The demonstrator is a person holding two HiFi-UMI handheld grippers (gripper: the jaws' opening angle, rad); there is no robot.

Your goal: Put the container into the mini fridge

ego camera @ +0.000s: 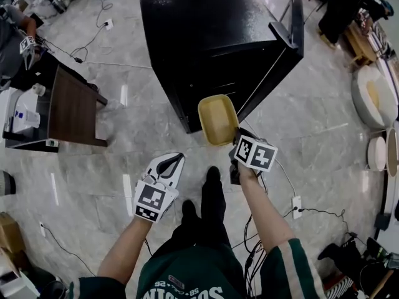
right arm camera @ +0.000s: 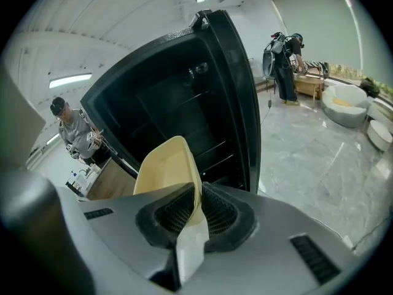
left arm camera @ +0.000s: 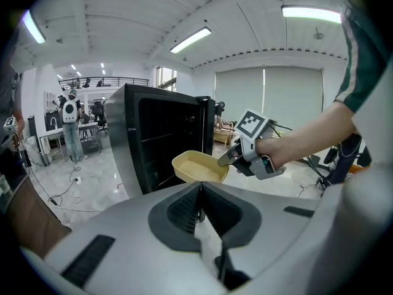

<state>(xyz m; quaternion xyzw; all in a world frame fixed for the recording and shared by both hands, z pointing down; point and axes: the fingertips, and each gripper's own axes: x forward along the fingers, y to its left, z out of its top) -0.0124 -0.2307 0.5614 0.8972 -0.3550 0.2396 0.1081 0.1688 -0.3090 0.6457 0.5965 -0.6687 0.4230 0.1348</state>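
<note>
Container count: one, shallow and yellow [ego camera: 217,119], in the middle of the head view just in front of the fridge's open front. One black mini fridge [ego camera: 212,42] fills the upper middle, its door [ego camera: 290,27] swung out toward the upper right.

Two grippers. The right gripper [ego camera: 237,137] pinches the container's near rim between its jaws, and its own view shows the container tilted on edge against the dark shelves [right arm camera: 202,134] inside. The left gripper [ego camera: 168,165] sits lower left of the container, apart from it, with its jaws pressed together on nothing.

A brown table [ego camera: 72,108] stands at the left. A white socket [ego camera: 297,205] with black cables lies on the floor at lower right, and pale round seats [ego camera: 374,98] line the right edge. One person [ego camera: 12,30] is at the upper left.

Each gripper carries a cube of black-and-white square markers. The print on the green shirt [ego camera: 187,279] at the bottom edge is upside down and unreadable.
</note>
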